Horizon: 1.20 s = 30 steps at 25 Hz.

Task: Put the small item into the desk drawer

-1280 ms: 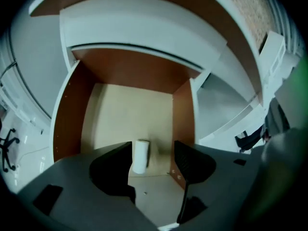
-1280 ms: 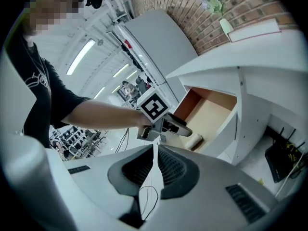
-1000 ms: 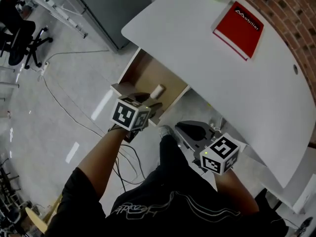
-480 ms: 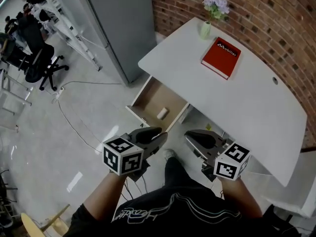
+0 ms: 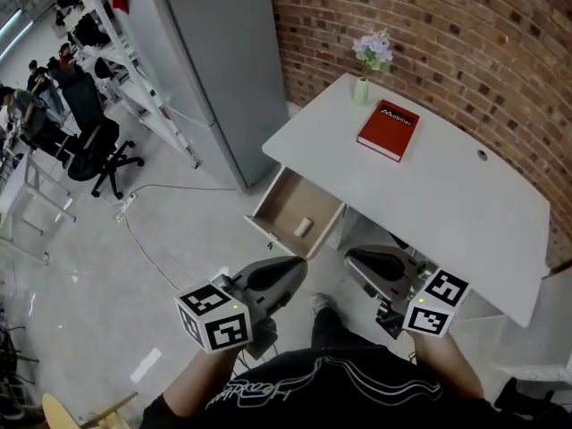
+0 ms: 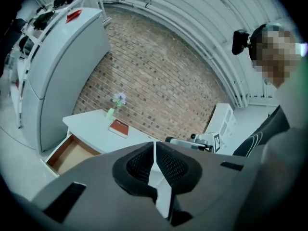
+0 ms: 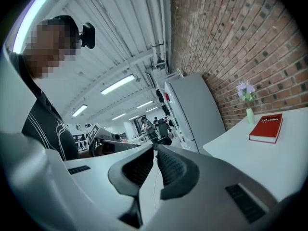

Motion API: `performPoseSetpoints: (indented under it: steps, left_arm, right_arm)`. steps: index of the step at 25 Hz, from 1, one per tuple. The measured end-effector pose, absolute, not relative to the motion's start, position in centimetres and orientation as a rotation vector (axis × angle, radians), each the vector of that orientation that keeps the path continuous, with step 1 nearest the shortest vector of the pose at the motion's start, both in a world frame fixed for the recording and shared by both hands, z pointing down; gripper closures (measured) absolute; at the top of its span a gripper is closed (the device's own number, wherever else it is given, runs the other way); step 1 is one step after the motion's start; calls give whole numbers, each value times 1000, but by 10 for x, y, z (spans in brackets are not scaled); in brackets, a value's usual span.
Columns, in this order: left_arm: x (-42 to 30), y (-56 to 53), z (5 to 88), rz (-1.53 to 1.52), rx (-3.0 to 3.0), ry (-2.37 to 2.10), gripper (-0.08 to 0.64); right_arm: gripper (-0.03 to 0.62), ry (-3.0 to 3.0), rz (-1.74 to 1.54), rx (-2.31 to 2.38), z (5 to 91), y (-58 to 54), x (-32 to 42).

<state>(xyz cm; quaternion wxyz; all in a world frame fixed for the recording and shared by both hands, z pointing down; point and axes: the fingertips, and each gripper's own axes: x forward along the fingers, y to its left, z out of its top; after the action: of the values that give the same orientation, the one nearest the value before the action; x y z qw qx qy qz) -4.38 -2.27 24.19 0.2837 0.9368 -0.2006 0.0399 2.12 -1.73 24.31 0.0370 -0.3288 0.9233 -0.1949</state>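
The small pale item (image 5: 304, 227) lies inside the open wooden desk drawer (image 5: 282, 198), which sticks out from the left end of the white desk (image 5: 447, 195). My left gripper (image 5: 291, 268) is held well back from the drawer, close to my body, shut with nothing between its pads (image 6: 154, 146). Beside it my right gripper (image 5: 358, 260) is also shut and empty (image 7: 155, 150). The left gripper view shows the drawer (image 6: 72, 153) from afar, but the item is not visible there.
A red book (image 5: 387, 130) and a small vase with flowers (image 5: 365, 79) stand on the desk by the brick wall (image 5: 465, 52). A grey cabinet (image 5: 214, 52) stands left of the desk. A cable (image 5: 152, 248) trails over the floor, and office chairs (image 5: 89, 141) stand at far left.
My left gripper has drawn back from the drawer toward my body and its jaws have closed empty. The small item stays in the drawer. The head view has pulled away from the desk.
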Motion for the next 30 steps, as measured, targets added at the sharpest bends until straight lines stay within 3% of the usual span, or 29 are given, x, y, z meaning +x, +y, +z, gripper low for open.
performPoseSetpoints:
  steps: [15, 30]
  left_arm:
    - [-41, 44, 199, 51, 2638, -519, 534]
    - [-44, 19, 206, 88, 2617, -568, 534]
  right_arm:
    - [538, 2846, -487, -1026, 214, 37, 8]
    - [538, 2852, -472, -1124, 214, 19, 14]
